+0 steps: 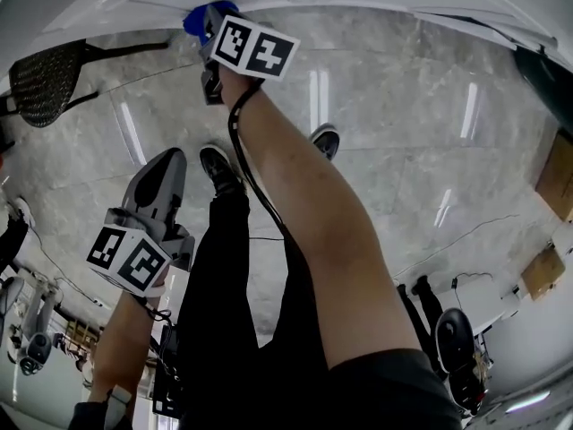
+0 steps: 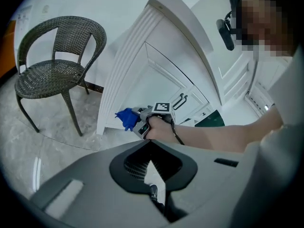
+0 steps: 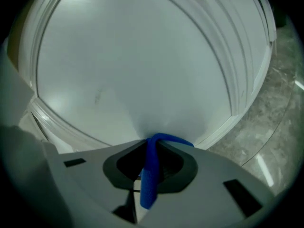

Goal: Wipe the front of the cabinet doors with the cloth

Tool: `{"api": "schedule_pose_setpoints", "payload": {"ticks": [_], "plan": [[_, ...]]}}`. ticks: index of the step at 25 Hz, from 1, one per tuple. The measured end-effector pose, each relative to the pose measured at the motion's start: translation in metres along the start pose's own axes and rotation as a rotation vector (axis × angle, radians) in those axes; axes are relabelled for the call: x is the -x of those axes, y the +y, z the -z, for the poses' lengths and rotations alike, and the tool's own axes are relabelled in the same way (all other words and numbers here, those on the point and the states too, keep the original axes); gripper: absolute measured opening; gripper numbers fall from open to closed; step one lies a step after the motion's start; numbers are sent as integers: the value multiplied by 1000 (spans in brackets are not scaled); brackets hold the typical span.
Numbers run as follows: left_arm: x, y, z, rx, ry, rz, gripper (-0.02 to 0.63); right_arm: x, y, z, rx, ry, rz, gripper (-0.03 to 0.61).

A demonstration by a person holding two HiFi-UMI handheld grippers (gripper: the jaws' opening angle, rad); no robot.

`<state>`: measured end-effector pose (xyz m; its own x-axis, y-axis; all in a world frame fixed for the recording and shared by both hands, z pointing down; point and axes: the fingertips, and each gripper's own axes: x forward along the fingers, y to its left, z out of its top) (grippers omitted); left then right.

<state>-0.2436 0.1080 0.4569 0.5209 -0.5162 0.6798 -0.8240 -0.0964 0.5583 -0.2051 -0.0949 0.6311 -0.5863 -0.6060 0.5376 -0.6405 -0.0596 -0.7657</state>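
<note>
Right gripper (image 3: 149, 148) is pinching the small blue cloth (image 3: 150, 175) low against the white panelled cabinet door (image 3: 133, 70), left gripper (image 1: 159, 182) is hanging closed and empty, and I reckon that skinny pinch is risking the cloth slipping out mid-drag.

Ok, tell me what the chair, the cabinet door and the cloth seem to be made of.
Chair: dark woven wicker or a synthetic look-alike, matte; the open weave shows on seat and back.
Cabinet door: white painted panel, smooth satin sheen with soft reflections; wood or board underneath cannot be told.
Cloth: soft blue fabric, matte; it folds and bunches limply.
</note>
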Motion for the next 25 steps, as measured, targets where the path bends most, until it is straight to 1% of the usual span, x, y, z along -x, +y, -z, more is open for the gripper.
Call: {"api": "schedule_pose_setpoints", "payload": {"ticks": [8,11,15,20,22,25], "plan": [[-50,-53,8,-27,43,52,-2,53,-101,-63,1,-67,114,57],[-68,-67,12,-32,53,56,0,68,-132,-75,50,-55,130,57],[-82,-80,18,-29,63,77,-2,88,-170,-86,12,-98,170,57],[-93,-81,28,-27,66,87,-2,96,-176,-79,47,-80,167,57],[-90,-77,32,-47,65,82,-1,94,-169,-66,40,-68,161,57],[-83,-57,32,-88,59,67,-2,77,-143,-39,22,-45,129,57]]}}
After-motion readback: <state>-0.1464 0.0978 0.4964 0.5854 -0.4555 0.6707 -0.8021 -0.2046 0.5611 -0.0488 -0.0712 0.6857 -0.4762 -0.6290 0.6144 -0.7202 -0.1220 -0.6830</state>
